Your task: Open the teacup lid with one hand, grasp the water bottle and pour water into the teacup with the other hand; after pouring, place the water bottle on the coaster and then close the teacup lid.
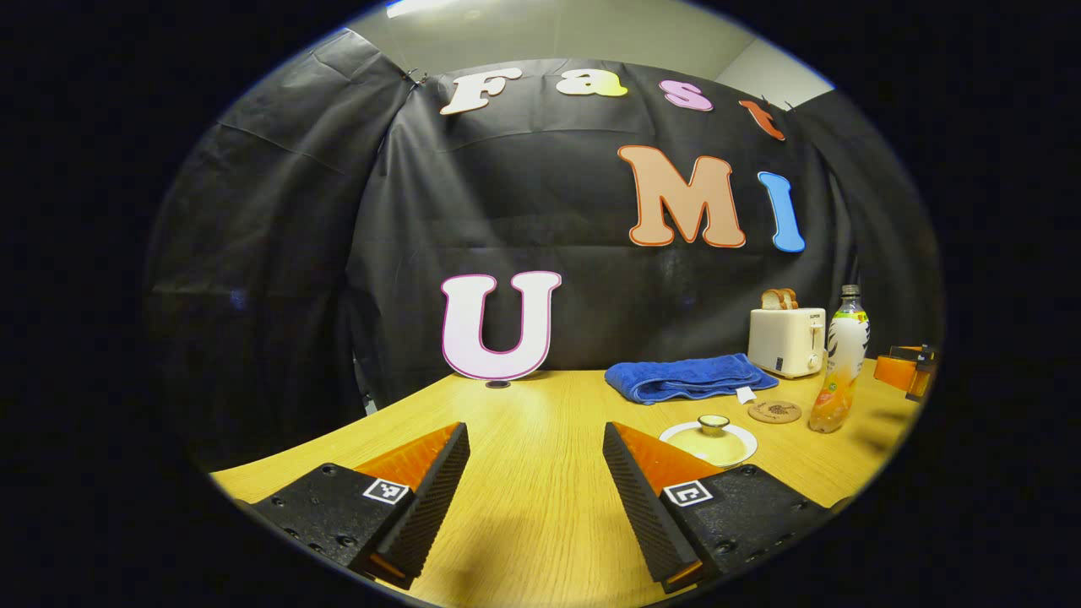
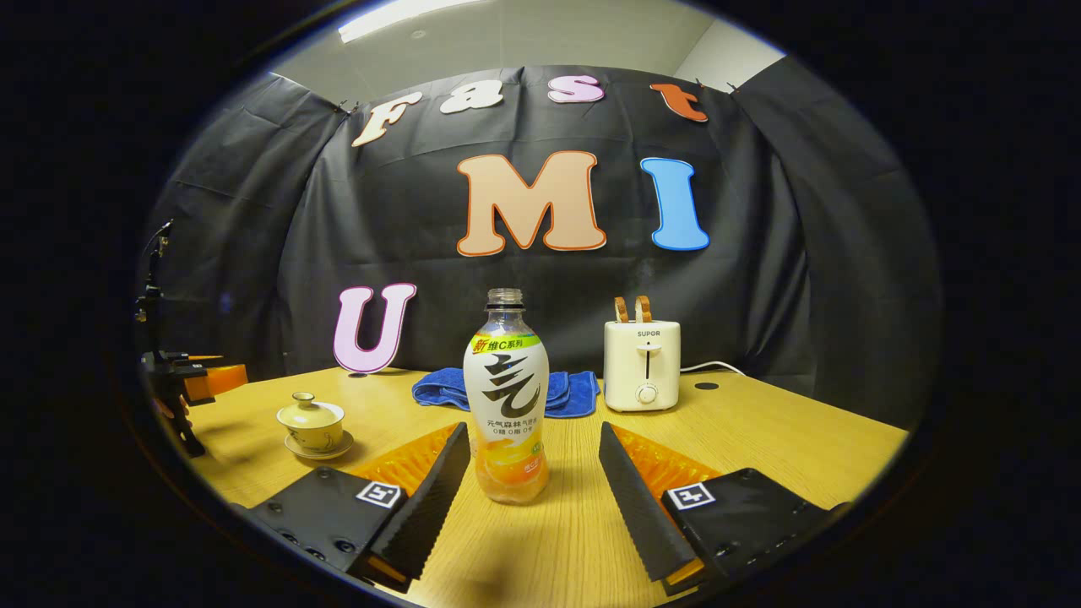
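Teacup (image 2: 312, 426) on saucer, lid (image 1: 714, 424) seated, knob up. Seen in left gripper view low and to the right of the left gripper (image 1: 536, 469), partly hidden behind the right-hand finger (image 1: 646, 473). Not between the fingers; off the gripper's line, near but apart. Left fingers spread wide, nothing held.

Bottle (image 2: 506, 397) upright on the table (image 2: 760, 439), cap off, long axis vertical, liquid only in the lower part. In right gripper view, dead ahead of the right gripper (image 2: 534, 473), centred over the gap, base just beyond the fingertips, no contact visible on either side. Right fingers spread wide, gap broader than the bottle, nothing held.

Judged: nothing of the task done yet; lid on, bottle ungrasped. Left gripper clearly nearer the teacup, right gripper clearly nearer the bottle. For the bottle, a straight advance along the gripper's own axis should bring the body between the fingers; fingers lie level, so closure across the upright axis is suitable. For the lid, a shift to the gripper's right and a drop onto the knob required first.

Coaster (image 1: 774, 411) flat on the table, between teacup and bottle in left gripper view, just in front of the towel (image 1: 688, 377). Toaster (image 2: 643, 363) with bread behind, well apart. Risk judged: open-necked bottle, tall and light; a push before closure could tip it.
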`<state>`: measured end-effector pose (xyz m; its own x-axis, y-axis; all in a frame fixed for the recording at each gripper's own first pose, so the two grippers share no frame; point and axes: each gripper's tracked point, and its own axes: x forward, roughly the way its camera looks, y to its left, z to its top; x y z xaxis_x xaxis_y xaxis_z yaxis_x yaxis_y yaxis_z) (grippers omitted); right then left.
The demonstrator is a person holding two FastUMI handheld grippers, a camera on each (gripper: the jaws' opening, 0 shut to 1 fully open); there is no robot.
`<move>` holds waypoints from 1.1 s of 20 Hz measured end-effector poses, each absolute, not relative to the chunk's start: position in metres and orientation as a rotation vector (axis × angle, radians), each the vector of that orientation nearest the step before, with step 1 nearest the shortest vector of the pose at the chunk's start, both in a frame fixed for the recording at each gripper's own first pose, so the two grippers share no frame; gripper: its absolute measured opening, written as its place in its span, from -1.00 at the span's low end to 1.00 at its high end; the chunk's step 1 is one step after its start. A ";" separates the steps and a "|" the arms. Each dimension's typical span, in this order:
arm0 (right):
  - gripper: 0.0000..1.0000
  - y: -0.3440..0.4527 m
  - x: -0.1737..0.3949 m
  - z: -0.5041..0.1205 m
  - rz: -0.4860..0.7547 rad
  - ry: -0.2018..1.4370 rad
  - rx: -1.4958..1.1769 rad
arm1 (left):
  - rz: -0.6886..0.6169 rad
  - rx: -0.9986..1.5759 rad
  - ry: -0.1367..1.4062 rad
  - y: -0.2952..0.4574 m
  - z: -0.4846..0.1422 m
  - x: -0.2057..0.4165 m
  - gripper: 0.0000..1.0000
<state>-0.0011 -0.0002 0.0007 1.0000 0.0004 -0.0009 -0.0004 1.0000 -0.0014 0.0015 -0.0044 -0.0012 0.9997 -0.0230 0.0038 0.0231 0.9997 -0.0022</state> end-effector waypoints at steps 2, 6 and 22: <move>0.86 0.000 -0.001 0.001 0.000 0.001 -0.001 | -0.023 -0.002 -0.003 -0.005 -0.002 0.002 0.86; 0.94 0.000 -0.002 0.001 0.000 0.001 -0.001 | -0.023 -0.002 -0.004 -0.005 -0.002 0.002 0.87; 1.00 -0.001 -0.002 0.002 0.000 0.002 -0.002 | -0.377 -0.013 -0.010 -0.080 -0.002 0.007 0.86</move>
<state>-0.0022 -0.0007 0.0015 1.0000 0.0003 -0.0023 -0.0004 1.0000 -0.0023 0.0065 -0.0803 -0.0020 0.9297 -0.3682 0.0126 0.3684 0.9296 -0.0112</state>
